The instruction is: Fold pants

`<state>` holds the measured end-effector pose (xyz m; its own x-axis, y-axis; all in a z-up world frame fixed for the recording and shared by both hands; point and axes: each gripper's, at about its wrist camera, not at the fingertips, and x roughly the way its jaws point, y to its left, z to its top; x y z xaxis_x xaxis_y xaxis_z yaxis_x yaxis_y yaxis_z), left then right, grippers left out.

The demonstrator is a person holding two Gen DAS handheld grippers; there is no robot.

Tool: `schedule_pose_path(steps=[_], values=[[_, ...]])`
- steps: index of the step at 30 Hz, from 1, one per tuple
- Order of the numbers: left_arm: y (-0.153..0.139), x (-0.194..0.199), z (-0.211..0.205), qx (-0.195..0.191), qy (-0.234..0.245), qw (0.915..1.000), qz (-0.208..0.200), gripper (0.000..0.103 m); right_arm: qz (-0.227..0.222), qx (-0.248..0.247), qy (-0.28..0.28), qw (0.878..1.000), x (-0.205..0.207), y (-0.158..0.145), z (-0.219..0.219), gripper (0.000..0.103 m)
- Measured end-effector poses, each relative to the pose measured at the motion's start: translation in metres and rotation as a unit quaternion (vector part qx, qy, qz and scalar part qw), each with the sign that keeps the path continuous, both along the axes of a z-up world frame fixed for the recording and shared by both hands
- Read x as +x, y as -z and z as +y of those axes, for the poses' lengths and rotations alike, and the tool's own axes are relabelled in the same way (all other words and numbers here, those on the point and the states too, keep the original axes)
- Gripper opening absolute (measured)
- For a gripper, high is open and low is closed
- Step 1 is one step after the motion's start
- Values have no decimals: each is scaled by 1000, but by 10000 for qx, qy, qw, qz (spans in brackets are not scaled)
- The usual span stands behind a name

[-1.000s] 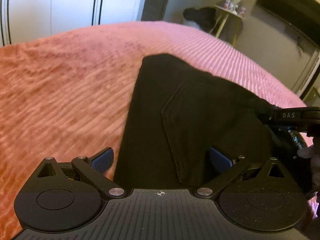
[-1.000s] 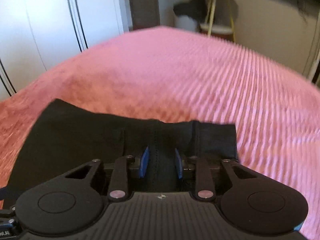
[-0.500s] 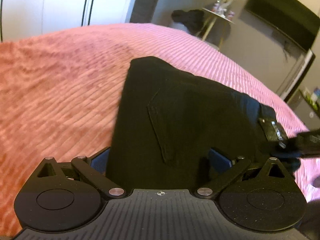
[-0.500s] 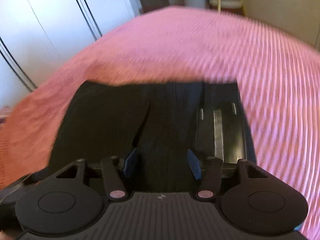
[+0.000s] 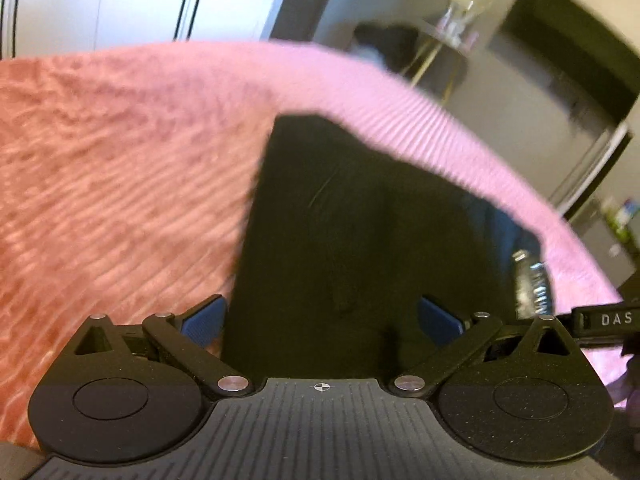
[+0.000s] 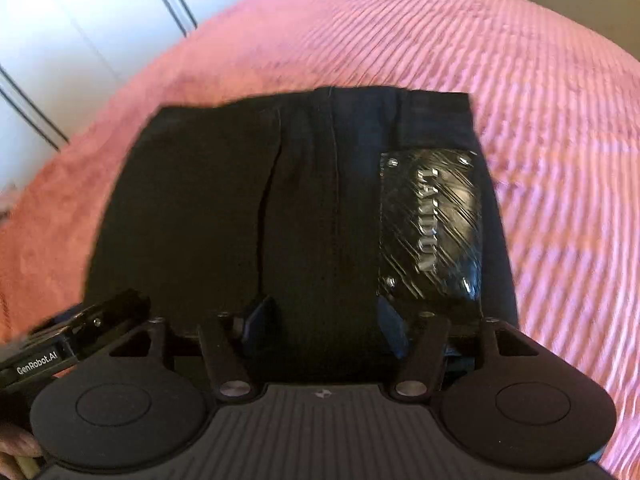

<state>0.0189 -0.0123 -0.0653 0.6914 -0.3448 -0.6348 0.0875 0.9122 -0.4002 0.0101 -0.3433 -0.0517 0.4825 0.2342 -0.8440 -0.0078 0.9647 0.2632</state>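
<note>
black pants (image 6: 304,208) lying folded flat on pink ribbed bedspread (image 6: 560,160), in a compact rectangle; far edge straight, seams running away from the right wrist camera. glossy black brand patch (image 6: 430,220) with raised silver lettering on the right portion of the fold, four small rivets at its corners. in the left wrist view, same pants (image 5: 360,240) seen as a dark slab reaching from the gripper toward the far bed edge, picture blurred, patch (image 5: 532,284) only a pale smear at the right.

right gripper (image 6: 324,322): jaws opening, blue pads spread to either side of a strip of the fabric, pads not pressing on it; cloth lying slack between and below them. left gripper (image 5: 320,320): jaws spread wide, one blue pad over the bedspread at the pants' left edge, the other over the black cloth; nothing pinched. contact of either pad with the fabric not determinable.

part of the left gripper's body, printed label legible, at lower left of the right wrist view, just beside the pants. white wardrobe doors (image 5: 120,0) behind the bed; small side table (image 5: 448,44) with blurred items at the far wall.
</note>
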Motion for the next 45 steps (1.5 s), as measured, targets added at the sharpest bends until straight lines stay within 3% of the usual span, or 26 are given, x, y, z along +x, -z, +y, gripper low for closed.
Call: schedule_pose_path(steps=[4,7,12,16,19,22,25,26,28,31,33,34,37,40,43,45], values=[[-5,-4,1,-191,-52,9997,-150,103,152,673,61,9976,-21,-11,-12,60],[-6,-7,8,-474,-311,9983,-140,103,159,791,227,9965,-19,1,-19,56],[-20,-22,18,-783,-511,9934,-663,103,341,924,272,9948,-8,13,-25,52],[-9,-10,18,-783,-358,9958,-324,103,229,1093,419,9929,-13,-9,-43,53],[0,3,16,-722,-216,9971,-52,103,-8,952,812,9921,-22,-20,-67,62],[8,11,16,-720,-189,9971,150,103,166,1098,890,9898,-23,-9,-84,57],[24,21,17,-755,-235,9941,744,103,498,694,826,9929,-18,7,-84,52],[27,22,18,-808,-285,9926,857,103,610,771,774,9921,-14,15,-86,52],[20,17,24,-885,-383,9933,642,103,681,856,729,9913,-10,13,-90,52],[5,10,40,-869,-602,9943,153,103,387,671,607,9952,-6,2,-96,59],[4,16,49,-832,-662,9943,124,103,250,739,767,9940,-5,0,-112,71],[5,22,52,-856,-651,9940,187,103,193,805,778,9935,-3,2,-119,73],[16,49,58,-1233,-375,9905,484,103,305,1324,550,9892,5,22,-135,74],[27,70,53,-1846,160,9791,835,103,519,2141,473,9743,16,40,-148,78],[42,94,41,-1755,626,9753,1189,103,326,2485,480,9669,28,48,-157,78],[45,105,33,-1671,841,9748,1212,103,277,2770,482,9593,38,54,-163,78]])
